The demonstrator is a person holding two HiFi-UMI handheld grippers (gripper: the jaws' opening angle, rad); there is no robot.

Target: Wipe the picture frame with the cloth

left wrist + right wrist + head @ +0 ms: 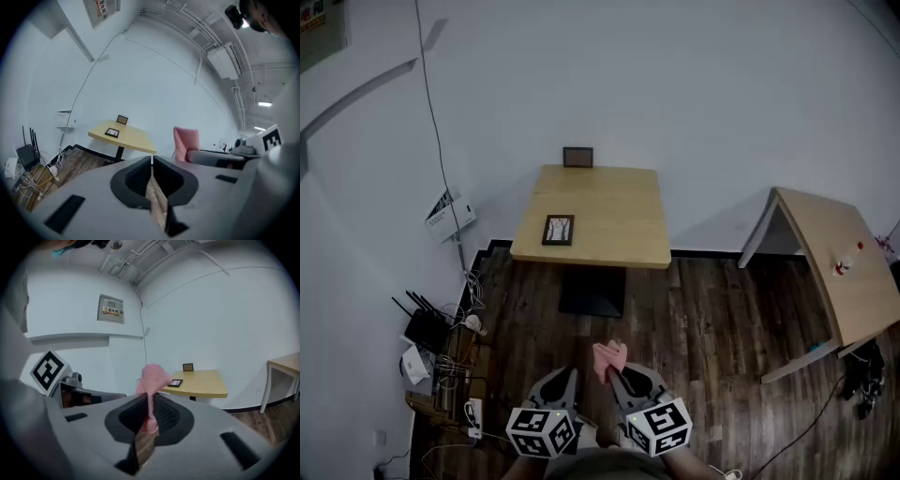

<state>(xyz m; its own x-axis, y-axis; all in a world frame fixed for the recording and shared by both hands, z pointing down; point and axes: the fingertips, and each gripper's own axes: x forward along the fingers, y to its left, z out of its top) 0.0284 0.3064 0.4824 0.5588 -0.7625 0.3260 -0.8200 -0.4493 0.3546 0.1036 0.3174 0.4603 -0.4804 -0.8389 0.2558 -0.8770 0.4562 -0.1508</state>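
Note:
A dark picture frame [558,230] lies flat near the left front of the yellow table [609,220]; a second frame [577,157] stands upright at the table's far edge. Both frames show small in the left gripper view [111,132] and the right gripper view [176,383]. My right gripper [619,372] is shut on a pink cloth [608,357], which sticks up above its jaws [151,380]. My left gripper [571,373] is shut with nothing in it [152,161]. Both grippers hover over the wooden floor, well short of the table.
A router, power strips and tangled cables [436,352] sit on the floor at the left. A white box [450,214] hangs on the left wall. A second table [844,262] with a small bottle [846,261] stands at the right.

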